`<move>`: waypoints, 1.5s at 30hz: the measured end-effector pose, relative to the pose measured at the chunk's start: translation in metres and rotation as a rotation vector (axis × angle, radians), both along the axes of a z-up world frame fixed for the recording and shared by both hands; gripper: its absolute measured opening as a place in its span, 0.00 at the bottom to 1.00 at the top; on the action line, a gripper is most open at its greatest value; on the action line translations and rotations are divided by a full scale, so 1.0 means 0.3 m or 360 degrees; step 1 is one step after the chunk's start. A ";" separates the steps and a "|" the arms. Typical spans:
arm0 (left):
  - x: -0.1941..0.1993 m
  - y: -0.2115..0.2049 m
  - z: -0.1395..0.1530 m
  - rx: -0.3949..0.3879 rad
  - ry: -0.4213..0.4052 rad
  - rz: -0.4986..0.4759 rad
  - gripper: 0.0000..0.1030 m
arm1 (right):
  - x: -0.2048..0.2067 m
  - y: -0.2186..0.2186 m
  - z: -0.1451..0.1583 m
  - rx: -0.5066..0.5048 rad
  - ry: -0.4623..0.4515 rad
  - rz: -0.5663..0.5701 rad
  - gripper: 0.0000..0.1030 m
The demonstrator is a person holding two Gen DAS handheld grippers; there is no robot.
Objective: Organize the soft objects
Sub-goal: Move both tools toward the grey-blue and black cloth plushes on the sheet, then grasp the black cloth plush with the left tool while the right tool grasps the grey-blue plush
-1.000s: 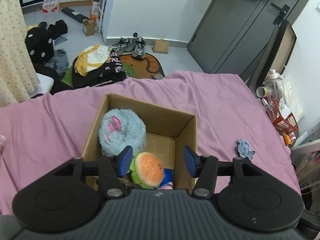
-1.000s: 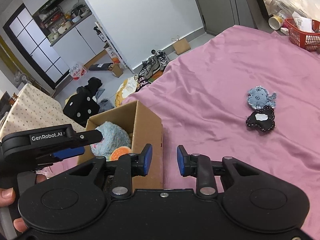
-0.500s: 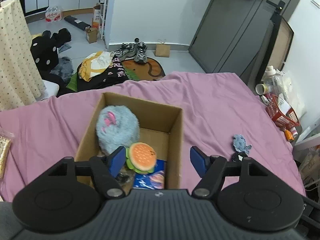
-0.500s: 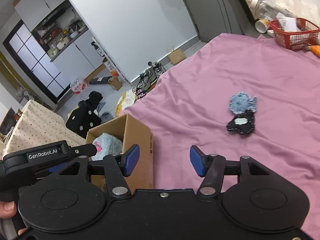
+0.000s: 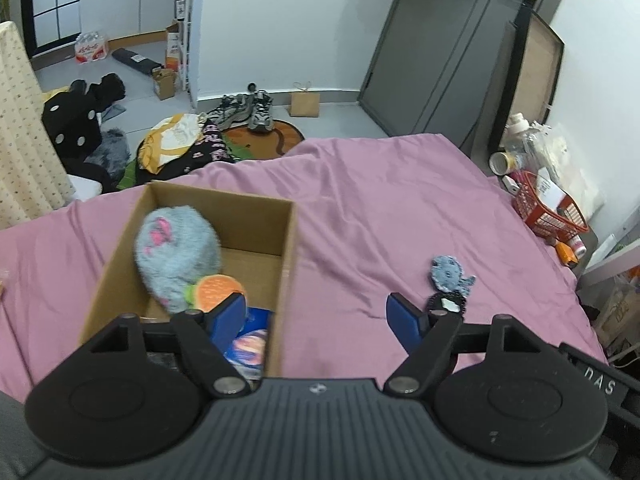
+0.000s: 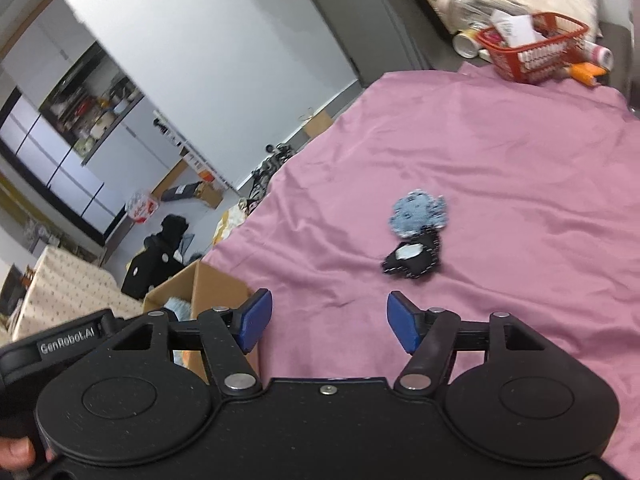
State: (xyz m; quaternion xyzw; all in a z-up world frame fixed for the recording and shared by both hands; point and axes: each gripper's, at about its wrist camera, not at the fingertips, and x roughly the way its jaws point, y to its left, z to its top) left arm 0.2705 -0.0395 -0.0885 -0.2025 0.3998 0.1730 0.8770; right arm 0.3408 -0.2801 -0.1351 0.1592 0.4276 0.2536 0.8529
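An open cardboard box [image 5: 288,240] [image 6: 216,284] stands on the pink bedsheet [image 5: 380,208] [image 6: 500,152]. Inside lie a fluffy grey-blue plush with pink marks [image 5: 176,252], an orange burger plush [image 5: 216,290] and a blue soft item [image 5: 250,344]. To the right on the sheet lie a small blue-grey plush [image 5: 450,274] [image 6: 418,214] and a black soft toy with a white label [image 5: 446,304] [image 6: 412,260], touching each other. My left gripper [image 5: 316,318] is open above the box's right wall, holding nothing. My right gripper [image 6: 328,322] is open and empty, short of the two toys.
A red basket [image 5: 548,208] [image 6: 532,46] with bottles and a cup sits past the bed's right edge. Clothes, shoes [image 5: 248,112] and small boxes lie on the floor beyond the bed. A dotted cloth [image 5: 24,140] hangs at left. A hand [image 6: 16,452] grips the other tool.
Both grippers opened wider. The left one swung right, from over the burger plush to the box's right wall. The right one moved toward the two toys on the sheet.
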 end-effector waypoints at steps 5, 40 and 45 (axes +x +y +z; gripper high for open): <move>0.056 -0.067 -0.028 -0.0009 0.0012 -0.0032 0.74 | 0.061 -0.057 -0.040 0.0031 0.0048 -0.0052 0.63; 0.558 -0.288 -0.458 -0.0487 0.0325 -0.0138 0.43 | 0.454 -0.192 -0.363 0.0285 0.0331 -0.0271 0.56; 0.574 -0.278 -0.473 -0.0536 0.0327 -0.0103 0.23 | 0.475 -0.164 -0.395 0.0260 0.0333 -0.0258 0.55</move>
